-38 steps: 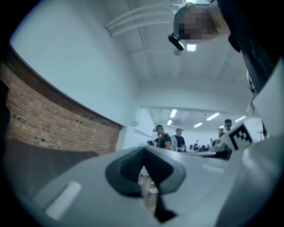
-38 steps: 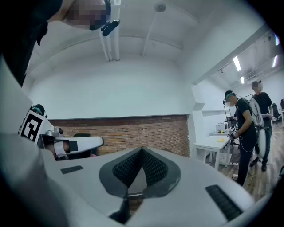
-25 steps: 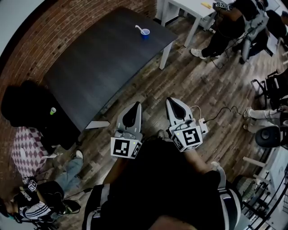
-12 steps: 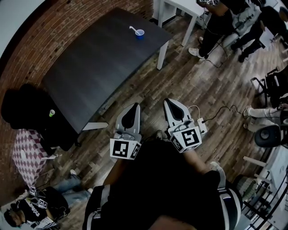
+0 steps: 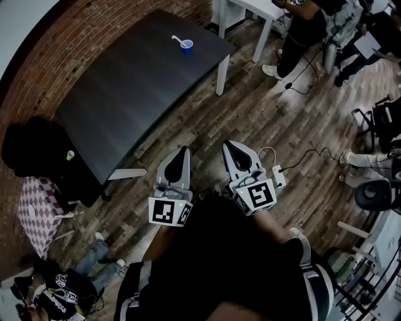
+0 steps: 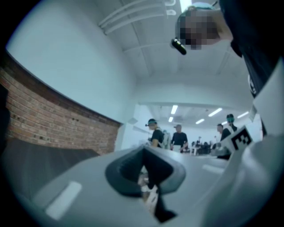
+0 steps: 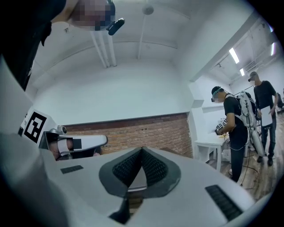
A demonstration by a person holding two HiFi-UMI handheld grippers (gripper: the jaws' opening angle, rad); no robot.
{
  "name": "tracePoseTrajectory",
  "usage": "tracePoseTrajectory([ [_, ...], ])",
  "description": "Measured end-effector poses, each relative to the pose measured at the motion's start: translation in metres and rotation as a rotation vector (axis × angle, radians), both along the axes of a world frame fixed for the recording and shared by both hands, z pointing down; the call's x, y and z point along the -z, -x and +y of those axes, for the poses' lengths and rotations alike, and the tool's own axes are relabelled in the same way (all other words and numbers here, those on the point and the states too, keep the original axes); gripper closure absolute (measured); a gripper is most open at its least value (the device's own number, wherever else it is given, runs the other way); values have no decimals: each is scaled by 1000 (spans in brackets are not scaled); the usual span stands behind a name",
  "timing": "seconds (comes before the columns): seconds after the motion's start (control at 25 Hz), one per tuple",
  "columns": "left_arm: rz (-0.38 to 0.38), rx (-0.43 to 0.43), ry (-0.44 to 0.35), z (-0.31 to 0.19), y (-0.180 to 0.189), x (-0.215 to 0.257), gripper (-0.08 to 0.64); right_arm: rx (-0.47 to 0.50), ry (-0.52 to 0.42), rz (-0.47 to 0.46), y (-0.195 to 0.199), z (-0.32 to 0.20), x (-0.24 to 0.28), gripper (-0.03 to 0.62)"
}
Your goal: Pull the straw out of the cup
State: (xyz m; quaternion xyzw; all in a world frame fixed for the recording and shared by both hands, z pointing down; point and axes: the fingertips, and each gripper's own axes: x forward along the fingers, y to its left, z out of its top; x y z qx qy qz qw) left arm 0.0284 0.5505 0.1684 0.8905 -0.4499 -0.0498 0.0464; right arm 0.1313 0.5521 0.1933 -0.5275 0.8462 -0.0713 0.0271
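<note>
A small blue cup (image 5: 186,46) with a white straw (image 5: 176,39) leaning out of it to the left stands near the far end of the long dark table (image 5: 125,100). Both grippers hang close to my body over the wooden floor, far from the cup. In the head view my left gripper (image 5: 182,152) and my right gripper (image 5: 229,146) point up the picture, jaws closed to a tip with nothing between them. Each gripper view shows its own jaws (image 6: 143,153) (image 7: 142,150) meeting at the tip, and neither shows the cup.
A brick wall (image 5: 37,69) runs along the table's far side. A white table (image 5: 247,9) stands beyond the dark one. People stand at the upper right (image 5: 313,25) and sit at the lower left (image 5: 69,288). A white power strip (image 5: 277,175) with a cable lies on the floor.
The view has shifted: the cup and table now sit further left and higher in the picture. Both grippers have slid slightly down-left. The seated person at lower left has moved.
</note>
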Motion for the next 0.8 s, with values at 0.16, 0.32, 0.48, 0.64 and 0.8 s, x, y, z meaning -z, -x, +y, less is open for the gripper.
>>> tracePoseTrajectory([
  [0.16,-18,6,12,-2,-10,-6,555,17,3,-10,-6,-7,-4,588],
  [0.32,-13,4,32,-9,-15,-12,555,17,18,-8,-9,-14,-10,588],
  [0.48,-6,-1,45,-26,-16,-19,555,11,24,-5,-11,-31,-14,588],
  [0.64,2,-19,39,-53,-16,-23,555,-8,22,3,-9,-55,-18,588],
  [0.8,16,-28,31,-92,-12,-22,555,1,32,24,0,-87,-22,588],
])
